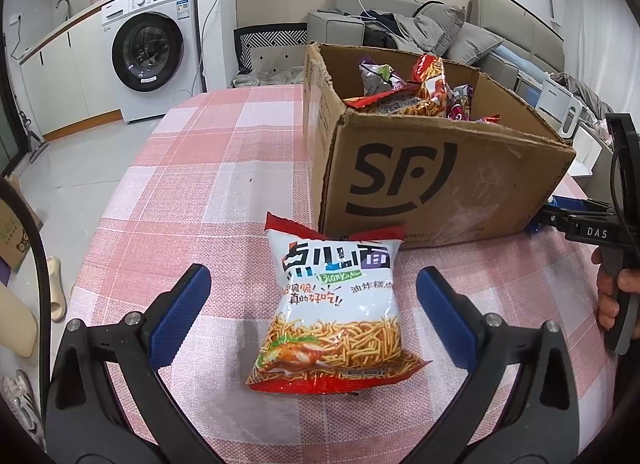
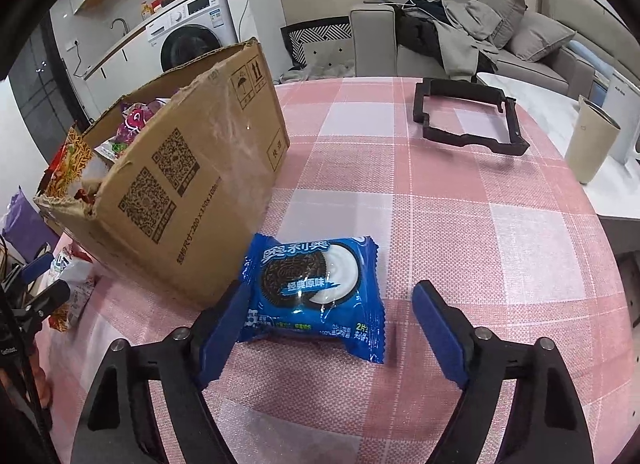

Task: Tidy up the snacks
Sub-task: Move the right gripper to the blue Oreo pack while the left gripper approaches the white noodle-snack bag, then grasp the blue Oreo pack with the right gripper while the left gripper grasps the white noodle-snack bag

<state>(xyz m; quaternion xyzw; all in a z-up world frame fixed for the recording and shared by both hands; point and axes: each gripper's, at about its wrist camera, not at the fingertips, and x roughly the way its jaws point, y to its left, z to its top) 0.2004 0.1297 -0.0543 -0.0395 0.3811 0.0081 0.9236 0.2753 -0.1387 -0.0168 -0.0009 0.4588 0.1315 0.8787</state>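
A white and red noodle-snack bag (image 1: 332, 308) lies on the pink checked tablecloth (image 1: 192, 168) in front of an open cardboard box (image 1: 440, 176) that holds several snack packs. My left gripper (image 1: 312, 284) is open, its blue pads on either side of the bag, not touching it. A blue Oreo pack (image 2: 316, 296) lies on the cloth beside the box (image 2: 188, 184). My right gripper (image 2: 328, 296) is open around the pack; the left pad (image 2: 224, 324) is at its edge. The right gripper also shows in the left wrist view (image 1: 560, 216).
A black plastic frame (image 2: 468, 116) lies on the far right of the table (image 2: 440, 204). A beige cup (image 2: 592, 148) stands on a white side table. A washing machine (image 1: 156, 48) and a grey sofa (image 2: 500, 28) are beyond the table.
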